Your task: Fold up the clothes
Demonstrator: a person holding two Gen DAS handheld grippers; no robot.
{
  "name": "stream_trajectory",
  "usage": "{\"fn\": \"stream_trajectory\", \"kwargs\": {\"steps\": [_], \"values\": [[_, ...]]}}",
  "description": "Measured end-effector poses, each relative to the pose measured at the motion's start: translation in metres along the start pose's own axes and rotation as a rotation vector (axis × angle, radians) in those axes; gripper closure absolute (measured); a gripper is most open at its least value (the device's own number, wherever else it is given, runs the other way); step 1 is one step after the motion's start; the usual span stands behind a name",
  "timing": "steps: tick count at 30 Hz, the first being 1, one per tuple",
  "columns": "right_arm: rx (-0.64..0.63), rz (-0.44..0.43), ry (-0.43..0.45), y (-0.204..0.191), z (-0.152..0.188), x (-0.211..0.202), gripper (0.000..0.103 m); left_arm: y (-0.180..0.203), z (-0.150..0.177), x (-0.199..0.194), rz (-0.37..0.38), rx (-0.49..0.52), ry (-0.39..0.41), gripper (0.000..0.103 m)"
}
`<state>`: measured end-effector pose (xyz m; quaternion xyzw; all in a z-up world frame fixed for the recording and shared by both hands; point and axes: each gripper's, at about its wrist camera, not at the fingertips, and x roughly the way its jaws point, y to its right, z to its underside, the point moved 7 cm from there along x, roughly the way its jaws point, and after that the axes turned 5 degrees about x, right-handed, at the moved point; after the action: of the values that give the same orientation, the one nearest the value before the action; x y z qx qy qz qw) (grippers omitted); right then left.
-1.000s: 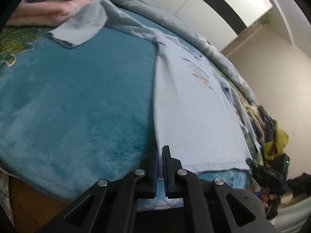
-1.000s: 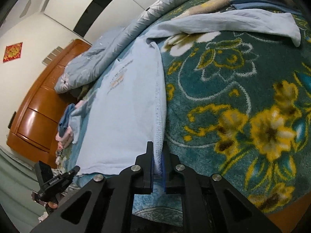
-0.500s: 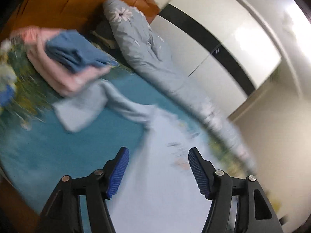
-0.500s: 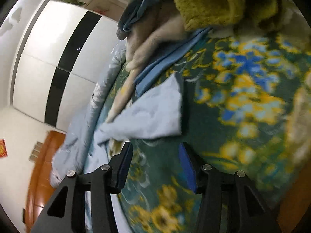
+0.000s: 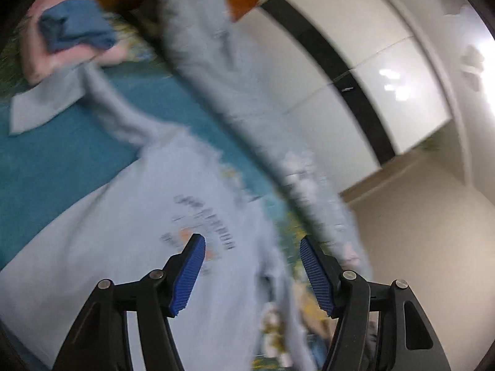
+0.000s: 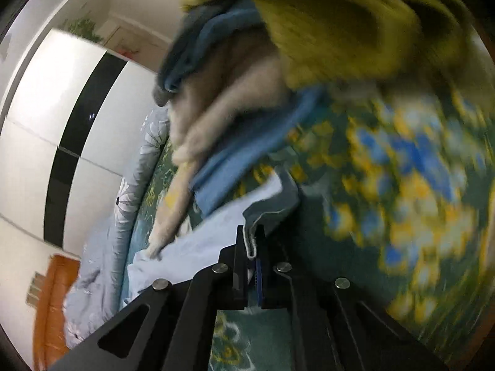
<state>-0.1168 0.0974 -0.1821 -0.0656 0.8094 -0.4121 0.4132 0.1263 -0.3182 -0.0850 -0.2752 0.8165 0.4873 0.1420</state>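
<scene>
left hand-held gripper (image 5: 250, 266) is now hovering released over the printed chest of the pale blue shirt (image 5: 108, 238), having let go its hem — right hand-held gripper (image 6: 251, 247) is now clenching the shirt's sleeve edge on the bed (image 6: 402, 185), so a sleeve fold is likely starting.

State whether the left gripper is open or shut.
Open: the left gripper shows its blue pads wide apart above the shirt, holding nothing.

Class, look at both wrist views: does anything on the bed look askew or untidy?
Yes. The light blue shirt lies flat, but one sleeve trails off crooked toward the pink and blue stack. A loose heap of clothes sits unfolded in the right view.
</scene>
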Motion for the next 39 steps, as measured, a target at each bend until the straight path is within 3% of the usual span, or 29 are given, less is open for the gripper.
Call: {"fn": "stream_trajectory", "kwargs": {"steps": [4, 8, 14, 21, 27, 31, 34, 39], "values": [[-0.186, -0.005, 0.146, -0.077, -0.058, -0.029, 0.100, -0.019, 0.002, 0.008, 0.011, -0.066, -0.059, 0.035], [-0.371, -0.026, 0.225, -0.169, -0.096, -0.050, 0.100, -0.033, -0.004, 0.008, 0.047, -0.150, -0.065, 0.035], [-0.561, -0.002, 0.235, -0.280, -0.068, -0.037, 0.100, -0.055, -0.015, 0.010, 0.080, -0.268, -0.067, 0.035], [-0.934, -0.129, 0.156, -0.394, 0.094, -0.004, 0.099, -0.100, -0.036, -0.003, 0.071, -0.441, 0.011, 0.035], [-1.251, -0.239, 0.077, -0.487, 0.234, 0.024, 0.099, -0.137, -0.052, -0.010, 0.045, -0.532, 0.073, 0.035], [-1.458, -0.224, -0.076, -0.462, 0.340, 0.074, 0.099, -0.163, -0.059, -0.018, 0.024, -0.602, 0.113, 0.035], [-1.553, -0.207, -0.186, -0.427, 0.396, 0.112, 0.099, -0.179, -0.064, -0.024, -0.003, -0.633, 0.149, 0.035], [-1.561, -0.161, -0.348, -0.377, 0.449, 0.163, 0.099, -0.190, -0.066, -0.025, -0.020, -0.654, 0.169, 0.035]]}}
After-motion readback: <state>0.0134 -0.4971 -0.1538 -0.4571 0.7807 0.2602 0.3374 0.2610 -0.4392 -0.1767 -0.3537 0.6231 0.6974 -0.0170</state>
